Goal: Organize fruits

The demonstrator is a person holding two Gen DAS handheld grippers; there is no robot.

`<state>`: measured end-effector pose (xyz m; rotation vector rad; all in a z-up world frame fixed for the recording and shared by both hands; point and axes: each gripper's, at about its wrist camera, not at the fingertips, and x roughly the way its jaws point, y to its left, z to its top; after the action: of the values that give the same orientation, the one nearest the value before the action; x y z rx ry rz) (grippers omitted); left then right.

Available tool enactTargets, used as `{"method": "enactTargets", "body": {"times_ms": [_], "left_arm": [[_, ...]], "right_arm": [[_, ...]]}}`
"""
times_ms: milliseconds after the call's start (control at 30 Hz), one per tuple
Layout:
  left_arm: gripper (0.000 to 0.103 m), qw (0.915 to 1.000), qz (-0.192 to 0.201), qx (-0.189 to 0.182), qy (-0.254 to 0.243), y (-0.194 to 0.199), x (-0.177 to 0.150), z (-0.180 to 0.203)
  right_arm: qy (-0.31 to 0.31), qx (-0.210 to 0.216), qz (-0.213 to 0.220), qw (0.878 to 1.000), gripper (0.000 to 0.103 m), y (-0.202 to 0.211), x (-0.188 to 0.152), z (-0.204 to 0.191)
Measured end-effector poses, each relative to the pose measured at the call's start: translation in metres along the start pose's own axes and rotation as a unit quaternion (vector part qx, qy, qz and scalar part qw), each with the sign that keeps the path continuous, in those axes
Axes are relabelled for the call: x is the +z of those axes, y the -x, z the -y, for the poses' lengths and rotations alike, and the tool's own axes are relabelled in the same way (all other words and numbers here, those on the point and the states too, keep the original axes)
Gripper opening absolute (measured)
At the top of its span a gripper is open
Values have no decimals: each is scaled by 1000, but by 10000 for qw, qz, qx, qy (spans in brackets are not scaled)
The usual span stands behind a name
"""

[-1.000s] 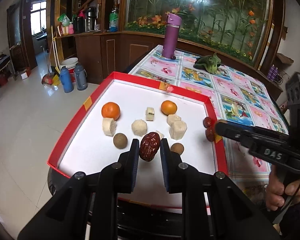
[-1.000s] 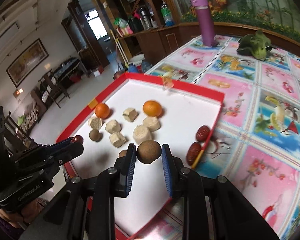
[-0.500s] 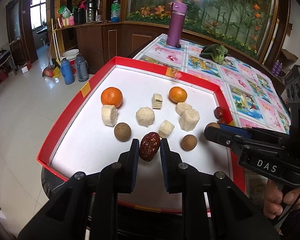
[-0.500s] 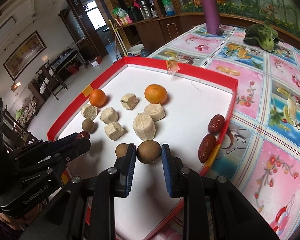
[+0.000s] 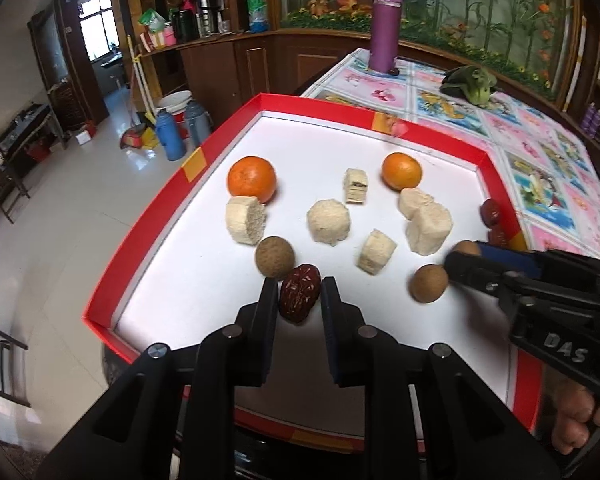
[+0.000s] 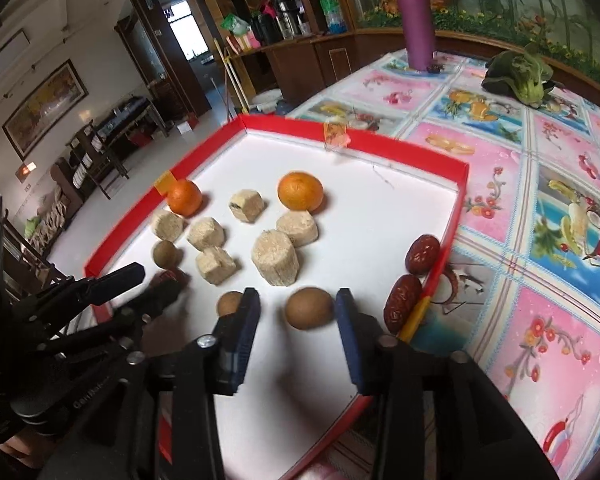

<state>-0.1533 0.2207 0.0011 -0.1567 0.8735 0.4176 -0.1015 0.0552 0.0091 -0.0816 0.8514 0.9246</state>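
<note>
A red-rimmed white tray [image 5: 152, 216] [image 6: 452, 168] holds two oranges [image 5: 252, 179] [image 6: 300, 191], several pale cake pieces [image 5: 328, 222] [image 6: 275, 258], brown longans and red dates [image 6: 422, 254]. My left gripper [image 5: 299, 294] is shut on a red date [image 5: 299, 294] low over the tray's near side, beside a longan [image 5: 275, 257]. My right gripper [image 6: 297, 312] is open, its jaws either side of a longan [image 6: 309, 308] that rests on the tray; another longan [image 6: 229, 303] lies just left of it. The right gripper also shows in the left wrist view [image 5: 460, 260].
A purple bottle [image 5: 385, 24] [image 6: 416, 20] and a green vegetable [image 5: 470, 82] [image 6: 518, 72] stand at the far end of the flowered tablecloth [image 6: 540, 240]. A wooden counter and glass planter lie beyond. The floor drops away to the left of the tray.
My right gripper has opened and let go of the longan, which now rests on the tray. Both grippers have come lower and closer to the tray. The left still holds the date.
</note>
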Motion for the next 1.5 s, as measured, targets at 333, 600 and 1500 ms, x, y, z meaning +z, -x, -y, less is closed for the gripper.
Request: {"method": "enactTargets", "body": {"times_ms": [333,600,1500], "left_arm": [[72,9979,496,406,-24,38,-1,3],[92,9927,956,730,-76,78,-1,12],[103,9782,1625,1263,255,146,-12,4]], "right_arm": [[64,-17,536,9985,47,57,-8,-7],[97,30,924,9957,58,99,-21,-16],[230,-262,1959,9800,87,153,-41,-26]]}}
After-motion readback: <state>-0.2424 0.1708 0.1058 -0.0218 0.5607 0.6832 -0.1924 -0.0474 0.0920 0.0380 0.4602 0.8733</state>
